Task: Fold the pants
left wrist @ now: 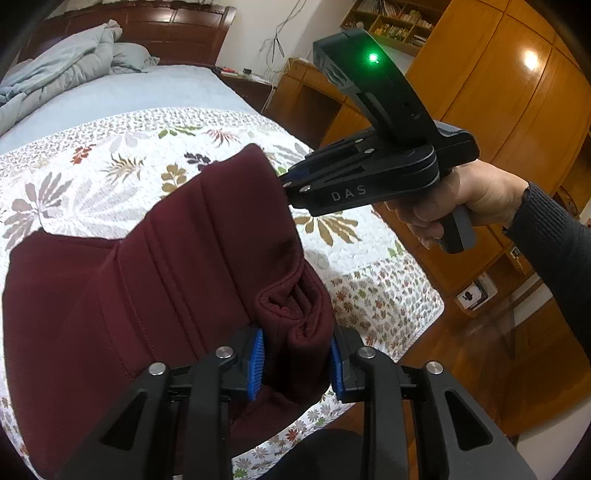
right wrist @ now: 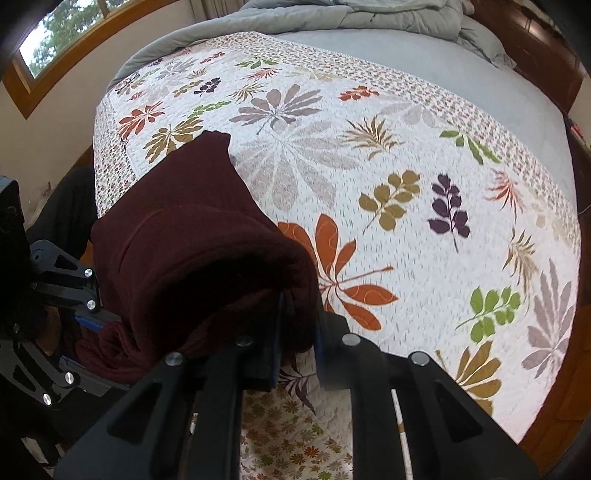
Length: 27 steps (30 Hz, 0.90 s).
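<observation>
Dark maroon pants [left wrist: 155,280] hang in a folded bundle over the floral quilt [left wrist: 110,162]. My left gripper [left wrist: 297,363] is shut on a bunched edge of the pants, its blue pads [left wrist: 256,363] pressing the cloth from both sides. My right gripper [left wrist: 286,182], held by a hand in a dark sleeve, pinches the pants' far upper corner. In the right wrist view the right gripper [right wrist: 297,347] is shut on the pants [right wrist: 192,243], which drape down to the left, where the left gripper [right wrist: 79,321] grips the other end.
The quilt [right wrist: 388,177] covers the near part of a bed with a grey sheet [left wrist: 129,88] and a rumpled grey duvet [left wrist: 59,66] at the headboard. Wooden wardrobes [left wrist: 509,96] and a nightstand [left wrist: 303,96] stand beside the bed. A window [right wrist: 55,33] is on the far wall.
</observation>
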Each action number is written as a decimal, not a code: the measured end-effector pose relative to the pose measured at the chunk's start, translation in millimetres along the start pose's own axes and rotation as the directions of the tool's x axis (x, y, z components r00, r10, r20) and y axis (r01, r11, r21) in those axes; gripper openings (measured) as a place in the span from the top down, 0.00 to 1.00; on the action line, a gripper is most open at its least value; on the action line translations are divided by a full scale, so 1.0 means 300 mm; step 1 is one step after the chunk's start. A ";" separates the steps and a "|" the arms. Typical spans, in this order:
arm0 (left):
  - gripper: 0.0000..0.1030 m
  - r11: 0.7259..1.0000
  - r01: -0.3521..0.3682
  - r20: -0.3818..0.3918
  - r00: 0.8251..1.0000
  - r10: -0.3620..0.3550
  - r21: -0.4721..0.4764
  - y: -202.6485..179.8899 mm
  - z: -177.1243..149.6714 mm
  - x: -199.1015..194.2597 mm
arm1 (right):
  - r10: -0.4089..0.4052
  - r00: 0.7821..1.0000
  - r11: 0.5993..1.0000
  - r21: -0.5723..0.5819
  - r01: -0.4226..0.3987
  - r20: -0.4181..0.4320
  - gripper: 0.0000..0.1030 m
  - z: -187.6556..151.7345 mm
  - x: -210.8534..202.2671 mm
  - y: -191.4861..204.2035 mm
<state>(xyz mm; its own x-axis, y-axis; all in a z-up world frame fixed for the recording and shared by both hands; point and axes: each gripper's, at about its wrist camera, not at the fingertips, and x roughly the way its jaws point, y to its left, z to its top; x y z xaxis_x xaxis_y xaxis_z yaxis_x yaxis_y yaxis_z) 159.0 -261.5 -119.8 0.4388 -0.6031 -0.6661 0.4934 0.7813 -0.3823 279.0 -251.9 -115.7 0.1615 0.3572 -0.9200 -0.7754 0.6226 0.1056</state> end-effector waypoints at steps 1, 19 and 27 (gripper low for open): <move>0.72 1.000 -0.001 -0.005 1.000 0.001 0.000 -0.001 -0.004 0.007 | 0.006 1.000 1.000 0.009 -0.006 0.002 0.84 -0.008 0.005 -0.007; 0.31 0.968 0.123 0.101 0.989 -0.103 -0.217 0.326 -0.086 -0.292 | 0.336 0.733 0.391 0.621 -0.680 0.591 0.11 -0.568 0.062 -0.150; 0.31 0.949 0.057 0.108 0.994 -0.025 -0.309 0.498 -0.104 -0.349 | 0.403 0.635 0.274 0.574 -0.771 0.660 0.08 -0.522 0.188 -0.034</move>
<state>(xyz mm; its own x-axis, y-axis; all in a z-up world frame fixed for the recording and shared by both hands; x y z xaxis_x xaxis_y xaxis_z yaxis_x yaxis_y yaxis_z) 163.4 -76.7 -127.2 0.5047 -0.6363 -0.5834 0.2614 0.7567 -0.5992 200.4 -347.3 -227.9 0.1928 0.9367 -0.2922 0.0133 0.2953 0.9553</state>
